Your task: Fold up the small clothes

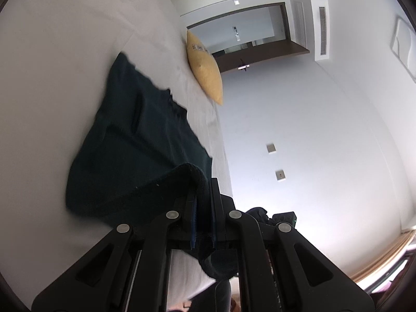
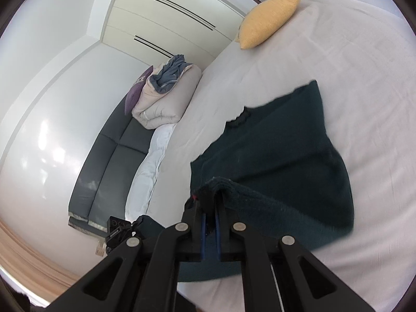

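Garment: a dark green knitted sweater (image 1: pixel 135 140) lies spread on the bed sheet (image 1: pixel 65 52); its near hem is lifted off the sheet at two corners, the rest lies flat toward 11 o'clock in the left wrist view and toward 1 o'clock in the right wrist view (image 2: pixel 280 150); the ribbed neck opening shows at the far edge in the right wrist view
Left gripper (image 1: pixel 204 195): jaws drawn together and clamped on a rolled corner of the sweater hem; the knit bulges over the fingertips and a flap hangs below them toward 6 o'clock; blue pads show on either side of the pinched cloth
Right gripper (image 2: pixel 210 202): jaws drawn together and clamped on the other hem corner; the thick edge drapes over the tips and runs off toward 3 o'clock; a small red mark sits at the left fingertip
Bed: pale sheet, lightly creased; it fills the left half of the left wrist view and the right half of the right wrist view
Cushion: a yellow cushion (image 2: pixel 267 20) rests at the far edge of the bed, at 12 o'clock from the sweater, well apart from it; also seen in the left wrist view (image 1: pixel 205 70)
Sofa: a dark grey sofa (image 2: pixel 111 161) stands beside the bed at 9 o'clock in the right wrist view; a folded beige duvet (image 2: pixel 166 98) with a blue-grey cloth on top is piled on it, a purple cushion (image 2: pixel 136 91) just beside
Wall: white wall (image 1: pixel 312 130) at 3 o'clock in the left wrist view
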The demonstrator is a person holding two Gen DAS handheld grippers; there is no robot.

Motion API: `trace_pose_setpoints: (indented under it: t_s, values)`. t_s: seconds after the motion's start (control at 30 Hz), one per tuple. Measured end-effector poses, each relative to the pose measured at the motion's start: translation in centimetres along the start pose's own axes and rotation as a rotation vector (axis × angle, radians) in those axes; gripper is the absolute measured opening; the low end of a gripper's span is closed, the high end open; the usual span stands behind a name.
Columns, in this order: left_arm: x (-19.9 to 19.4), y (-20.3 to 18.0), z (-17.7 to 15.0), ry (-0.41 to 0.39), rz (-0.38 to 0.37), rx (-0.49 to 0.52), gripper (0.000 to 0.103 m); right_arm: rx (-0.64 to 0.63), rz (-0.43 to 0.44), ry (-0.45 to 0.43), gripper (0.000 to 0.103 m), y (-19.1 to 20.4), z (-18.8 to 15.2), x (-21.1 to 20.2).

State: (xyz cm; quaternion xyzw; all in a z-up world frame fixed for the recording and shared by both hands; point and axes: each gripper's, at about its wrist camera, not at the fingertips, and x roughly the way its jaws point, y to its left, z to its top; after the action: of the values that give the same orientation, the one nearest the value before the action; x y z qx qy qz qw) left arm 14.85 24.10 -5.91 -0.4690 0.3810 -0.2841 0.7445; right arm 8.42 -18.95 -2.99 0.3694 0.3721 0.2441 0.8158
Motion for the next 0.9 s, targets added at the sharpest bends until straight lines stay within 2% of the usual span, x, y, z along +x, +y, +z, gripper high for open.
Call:
trace_pose_setpoints:
  t_s: [0.2,0.33,0.43,0.53,0.63,0.67,0.7,0.73,0.8,0.83,0.9]
  values:
    - [3.7,-1.7,6.6,-0.023,0.010,0.036,0.003,0.034,-0.026,-0.010,0.007,-1.8,5.2,4.5]
    - [6.6,-1.7,9.6,-0.014,0.041,0.049,0.003,0.040,-0.040,-0.023,0.007,-2.9,7.8,6.9]
    - [7.6,-1.5,9.7,-0.003,0.068,0.093,0.003,0.046,-0.047,-0.031,0.007,-3.7,8.6,7.5]
    - [8.4,-1.3,8.4,0.061,0.205,0.188,0.004,0.013,-0.081,-0.007,0.007,-4.2,7.6,7.5]
    - [8.4,-0.1,6.5,0.136,0.288,0.259,0.008,-0.075,-0.144,0.076,0.010,-3.8,5.6,7.7]
    - [8.4,0.2,6.2,0.150,0.323,0.293,0.013,-0.100,-0.160,0.101,0.011,-3.7,5.0,7.7]
    - [8.3,0.2,6.0,0.158,0.353,0.328,0.020,-0.135,-0.184,0.115,0.020,-3.4,4.4,7.5]
    - [8.4,0.2,5.8,0.169,0.383,0.373,0.027,-0.173,-0.204,0.118,0.034,-3.1,3.9,7.1]
    - [8.7,-0.3,5.3,0.192,0.428,0.464,0.072,-0.207,-0.191,0.106,0.050,-2.9,3.5,6.2]
    - [9.0,-0.7,5.0,0.193,0.436,0.506,0.076,-0.207,-0.183,0.099,0.057,-3.0,3.4,5.9]
    - [9.7,-1.4,4.5,0.237,0.431,0.582,0.076,-0.196,-0.176,0.082,0.059,-3.5,3.5,5.3]
